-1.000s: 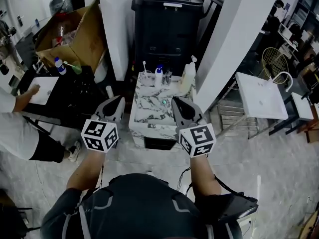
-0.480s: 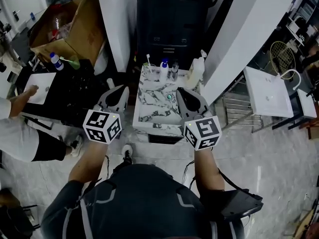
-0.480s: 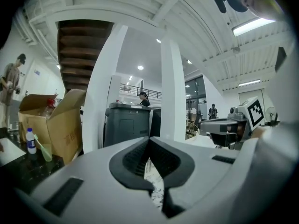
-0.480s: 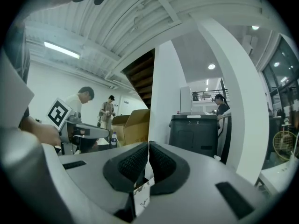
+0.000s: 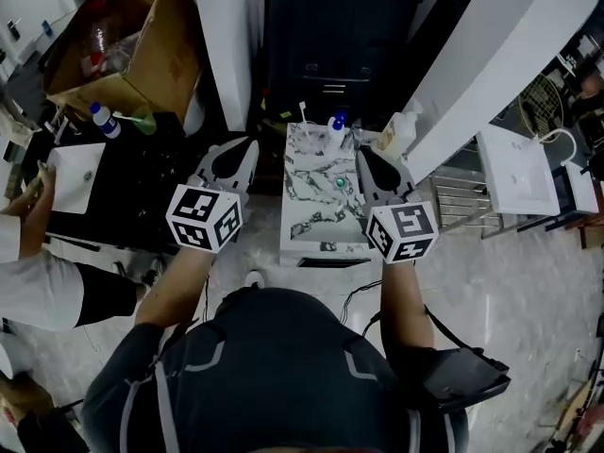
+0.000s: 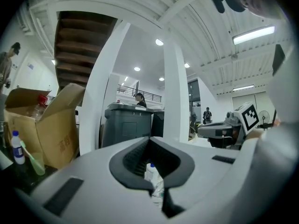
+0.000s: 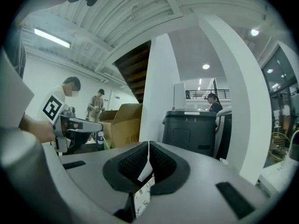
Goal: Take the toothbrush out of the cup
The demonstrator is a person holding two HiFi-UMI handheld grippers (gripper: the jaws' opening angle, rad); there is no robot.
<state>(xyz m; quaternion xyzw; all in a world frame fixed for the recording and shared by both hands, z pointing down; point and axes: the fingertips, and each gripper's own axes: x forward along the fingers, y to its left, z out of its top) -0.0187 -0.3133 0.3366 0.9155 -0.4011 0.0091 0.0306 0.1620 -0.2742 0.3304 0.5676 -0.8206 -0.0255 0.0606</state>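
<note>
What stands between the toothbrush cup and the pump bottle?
A blue-capped bottle, shown in the head view; something smaller beside it is too blurred to name.

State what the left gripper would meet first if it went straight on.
Probably the dark bin beyond the left gripper; the blue-capped bottle sits lower in its view, so it may pass over. Depth is unclear.

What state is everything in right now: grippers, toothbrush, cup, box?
left gripper: shut, empty
right gripper: shut, empty
toothbrush: standing in the cup, untouched
cup: upright
box: flaps open
</note>
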